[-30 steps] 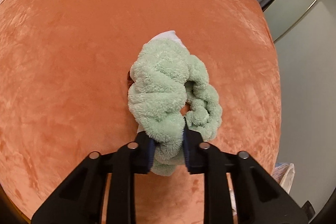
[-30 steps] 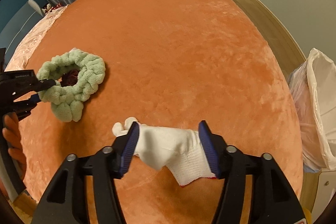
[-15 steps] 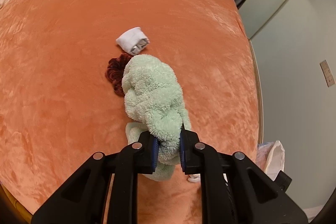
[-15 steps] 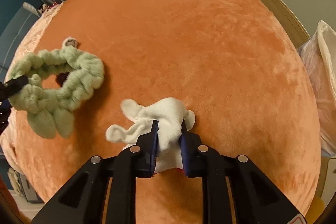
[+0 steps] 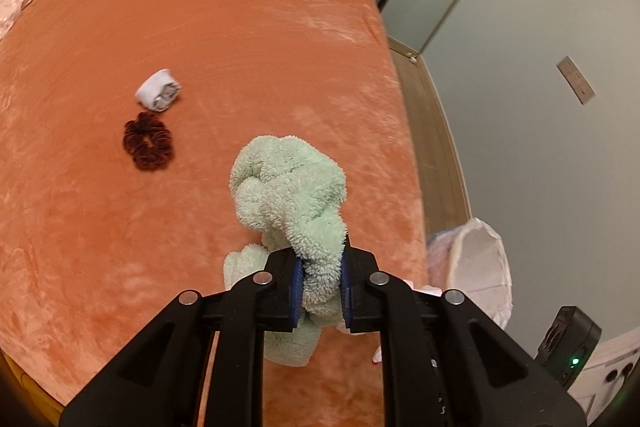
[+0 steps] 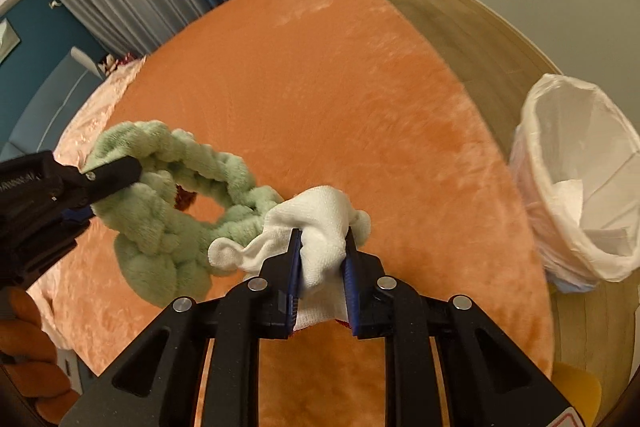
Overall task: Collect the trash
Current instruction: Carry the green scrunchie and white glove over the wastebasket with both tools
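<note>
Bed: the orange plush-covered bed (image 5: 200,27) carries the small loose things; curtains hang behind its far edge.
Rolled cloth: the small white rolled cloth (image 5: 157,95) lies on the bed, left of centre in the left wrist view.
Scrunchie: the dark red ruffled scrunchie (image 5: 149,145) lies just in front of the rolled cloth, apart from it.
Headband: the pale green fluffy twisted headband (image 5: 288,195) hangs above the bed between the left tool (image 5: 320,285) pads.
Glove: the white knitted glove (image 6: 320,227) sits between the right tool (image 6: 322,283) pads, right of the headband, overlapping it in view.
Bin: the white bag-lined waste bin (image 6: 576,187) stands on the floor right of the bed, paper inside.
</note>
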A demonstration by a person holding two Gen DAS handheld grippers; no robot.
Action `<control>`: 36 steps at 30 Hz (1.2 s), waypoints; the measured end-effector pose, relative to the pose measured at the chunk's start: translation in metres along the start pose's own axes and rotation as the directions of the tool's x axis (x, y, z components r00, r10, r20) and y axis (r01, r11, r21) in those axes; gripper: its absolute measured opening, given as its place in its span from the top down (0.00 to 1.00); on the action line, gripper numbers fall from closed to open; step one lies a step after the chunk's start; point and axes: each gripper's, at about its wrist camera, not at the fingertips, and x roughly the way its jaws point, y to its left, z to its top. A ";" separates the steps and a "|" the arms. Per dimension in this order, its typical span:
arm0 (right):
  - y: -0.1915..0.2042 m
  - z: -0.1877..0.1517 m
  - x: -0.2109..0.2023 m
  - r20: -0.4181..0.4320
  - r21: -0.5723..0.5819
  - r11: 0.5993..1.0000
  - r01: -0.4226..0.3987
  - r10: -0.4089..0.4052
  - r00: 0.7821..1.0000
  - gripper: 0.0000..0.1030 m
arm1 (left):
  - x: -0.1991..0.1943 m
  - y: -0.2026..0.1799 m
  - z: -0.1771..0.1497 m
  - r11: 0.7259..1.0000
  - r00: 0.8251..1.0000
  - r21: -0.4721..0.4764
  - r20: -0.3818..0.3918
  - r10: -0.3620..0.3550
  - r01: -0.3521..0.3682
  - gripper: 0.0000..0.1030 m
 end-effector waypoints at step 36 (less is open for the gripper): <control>-0.237 0.002 -0.152 0.186 0.321 0.920 0.224 -0.293 0.938 0.82 | 0.040 -0.291 -0.076 0.884 0.978 0.419 -0.095 -0.185 0.208 0.58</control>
